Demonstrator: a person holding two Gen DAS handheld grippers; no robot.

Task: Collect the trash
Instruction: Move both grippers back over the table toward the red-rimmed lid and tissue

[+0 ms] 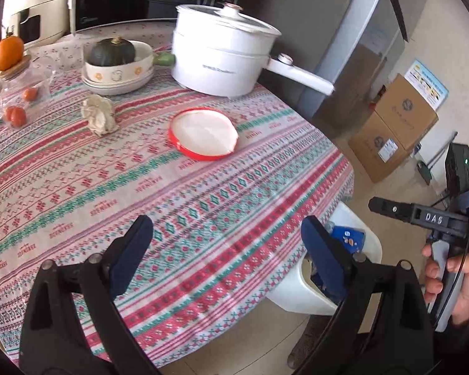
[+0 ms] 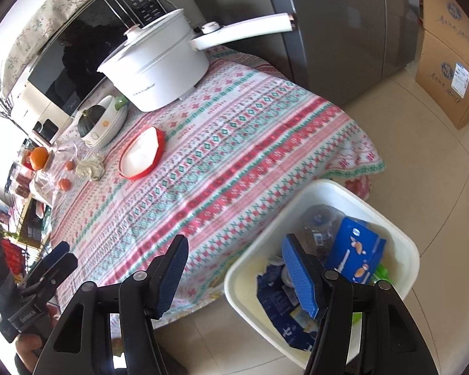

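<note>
The white bin (image 1: 300,287) shows only partly in the left wrist view, its near side behind the gripper finger and its far side under the tablecloth (image 1: 172,187) edge; the clear wrappers deep inside it (image 2: 319,218) are too blurred to identify (possibly bottles)

Left wrist view: looks across the bench (image 1: 203,187) from its near edge.
Right wrist view: looks down, bench edge left, bin (image 2: 400,240) right.
Shared: bench, pot (image 1: 222,53), bin.
</note>
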